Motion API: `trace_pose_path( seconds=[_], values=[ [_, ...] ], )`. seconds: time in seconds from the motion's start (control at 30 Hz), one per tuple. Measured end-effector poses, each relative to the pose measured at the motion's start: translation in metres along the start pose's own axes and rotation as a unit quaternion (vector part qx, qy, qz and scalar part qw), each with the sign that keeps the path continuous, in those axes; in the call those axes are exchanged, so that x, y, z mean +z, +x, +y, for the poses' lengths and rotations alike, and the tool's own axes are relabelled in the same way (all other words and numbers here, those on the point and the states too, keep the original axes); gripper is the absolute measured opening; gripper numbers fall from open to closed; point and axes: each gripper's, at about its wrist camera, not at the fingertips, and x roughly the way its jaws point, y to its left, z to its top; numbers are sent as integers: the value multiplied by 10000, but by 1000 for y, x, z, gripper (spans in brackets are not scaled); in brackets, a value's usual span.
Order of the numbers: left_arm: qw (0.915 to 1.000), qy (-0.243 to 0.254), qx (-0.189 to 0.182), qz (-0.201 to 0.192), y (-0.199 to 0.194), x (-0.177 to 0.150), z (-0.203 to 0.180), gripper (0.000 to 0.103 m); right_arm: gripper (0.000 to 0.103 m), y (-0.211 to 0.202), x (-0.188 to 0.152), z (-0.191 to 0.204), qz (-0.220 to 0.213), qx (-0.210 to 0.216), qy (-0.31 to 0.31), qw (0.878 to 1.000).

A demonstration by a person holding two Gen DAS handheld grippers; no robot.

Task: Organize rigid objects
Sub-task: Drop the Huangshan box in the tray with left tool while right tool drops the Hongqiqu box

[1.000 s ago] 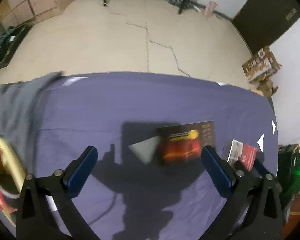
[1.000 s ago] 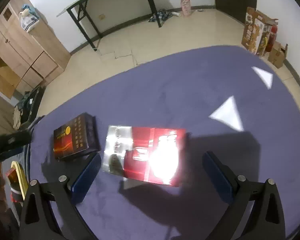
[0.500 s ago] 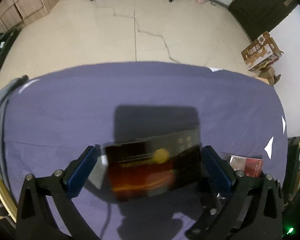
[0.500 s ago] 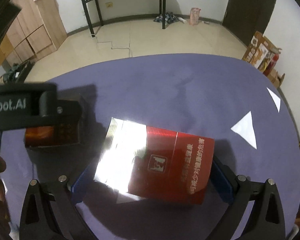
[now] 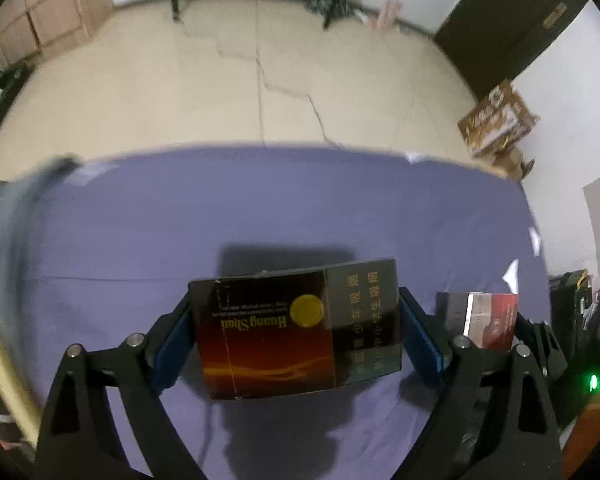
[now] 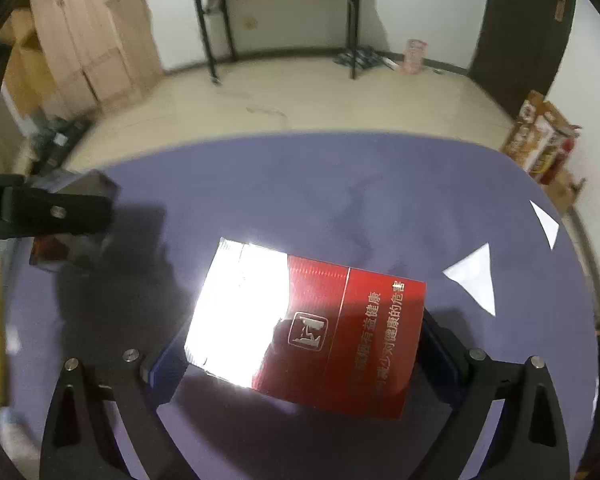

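The dark carton (image 5: pixel 296 330) is sitting between the blue pads of my left gripper (image 5: pixel 296 336), and the jaws are closing in on its two short sides, the pads pressing on them over the purple tablecloth (image 5: pixel 260 208). Just beside it, the red carton (image 6: pixel 308 330) is lying between the pads of my right gripper (image 6: pixel 304 360), whose jaws are closing on its ends too, its silvery half glaring under the light. White paper triangles (image 6: pixel 474 276) are lying on the cloth beyond it, near the table's edge.
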Motion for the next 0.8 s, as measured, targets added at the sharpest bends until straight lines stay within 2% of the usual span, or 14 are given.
trace_pose_path(
  seconds=[0.1,0.17,0.23,0.33,0.4,0.47,0.53,0.67,0.8],
  values=[
    [9986,-20,148,-515,-90,6,57,91,98,-37,10,33,-340,435,-424,9976],
    [9948,-39,520,-872,-160,7,103,91,98,-58,18,69,-539,619,-838,9931],
    [9872,-190,896,-1302,-235,2,149,91,98,-84,24,121,-736,841,-1330,9848],
    [9742,-408,1449,-1680,-332,-25,212,91,98,-116,25,189,-837,1432,-1802,9696],
    [9690,-487,1673,-1751,-360,-49,236,91,98,-135,17,234,-839,1808,-2104,9571],
    [9683,-577,1762,-1676,-368,-79,262,91,98,-148,7,273,-760,2089,-2397,9450],
    [9701,-756,1756,-1497,-354,-107,287,91,98,-150,-8,310,-551,2234,-2771,9329],
    [9776,-1202,1485,-886,-285,-146,325,91,98,-131,-34,366,-42,1921,-3512,9164],
    [9796,-1552,1208,-424,-213,-150,342,91,98,-109,-49,413,349,1720,-4137,8933]
  ],
)
